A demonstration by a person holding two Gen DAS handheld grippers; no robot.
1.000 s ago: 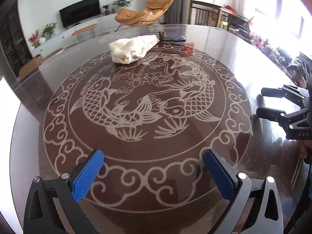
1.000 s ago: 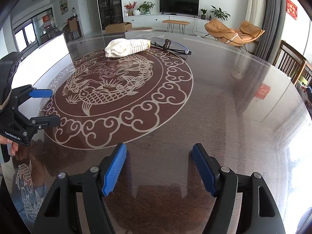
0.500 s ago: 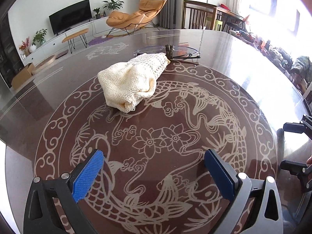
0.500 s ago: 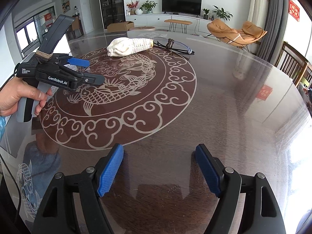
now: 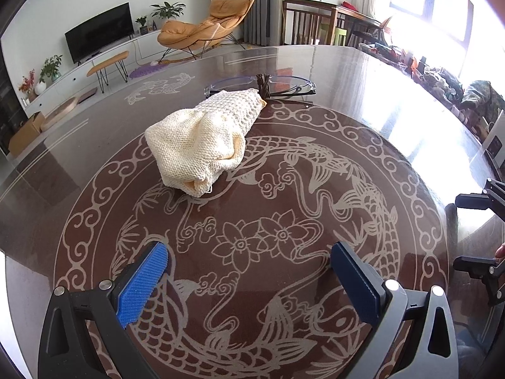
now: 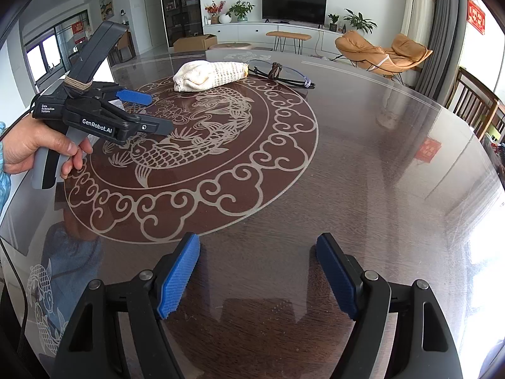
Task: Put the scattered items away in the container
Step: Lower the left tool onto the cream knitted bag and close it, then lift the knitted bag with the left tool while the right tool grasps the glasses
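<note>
Left tongs (image 5: 247, 270) have closed in on the knitted pouch (image 5: 202, 135) — both tongs wide, empty

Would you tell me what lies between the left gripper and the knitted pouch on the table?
Nothing lies there: in the left wrist view, only bare tabletop with its fish inlay separates the open left gripper from the cream knitted pouch.
</note>
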